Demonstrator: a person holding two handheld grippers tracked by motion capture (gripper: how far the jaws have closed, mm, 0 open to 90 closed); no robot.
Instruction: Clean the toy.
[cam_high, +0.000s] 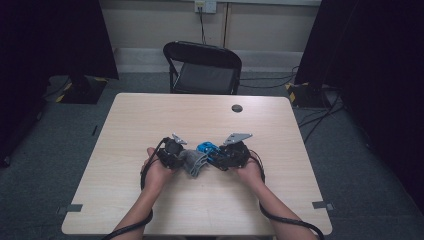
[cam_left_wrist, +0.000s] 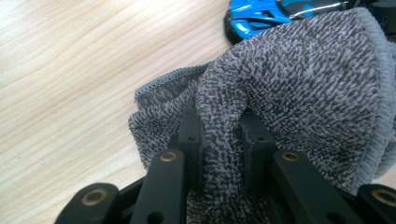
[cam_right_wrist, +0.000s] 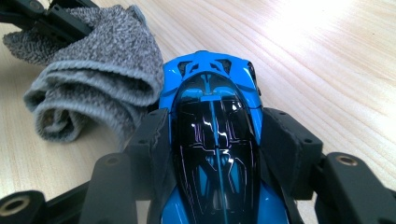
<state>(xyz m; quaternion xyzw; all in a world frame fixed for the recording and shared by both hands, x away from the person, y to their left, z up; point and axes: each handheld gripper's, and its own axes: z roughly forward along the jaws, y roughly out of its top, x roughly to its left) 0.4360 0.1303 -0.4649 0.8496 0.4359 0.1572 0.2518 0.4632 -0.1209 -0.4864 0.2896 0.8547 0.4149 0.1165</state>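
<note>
Both grabs look done: left tool (cam_left_wrist: 223, 140) pinching a fold of the grey cloth (cam_left_wrist: 299, 84); right tool (cam_right_wrist: 219, 140) clamped on the blue toy car (cam_right_wrist: 212, 116), mid-worktop (cam_high: 150, 115); wiping (my guess) remains; the high view shows cloth meeting car, the right gripper view the glossy roof.

Right gripper (cam_right_wrist: 217, 140) clamped on blue toy car (cam_right_wrist: 210, 93), black jaws pressing car's two sides. Car points away from camera, glossy dark canopy with blue centre stripe, vented end farthest off. Grey cloth (cam_right_wrist: 93, 79) bunched just left of car, folded edge touching car's left flank and left jaw. Left gripper (cam_right_wrist: 46, 18) at top left corner, black jaws pinching cloth's far edge. Light wood table (cam_right_wrist: 327, 60) beneath, bright glare at upper right.
</note>
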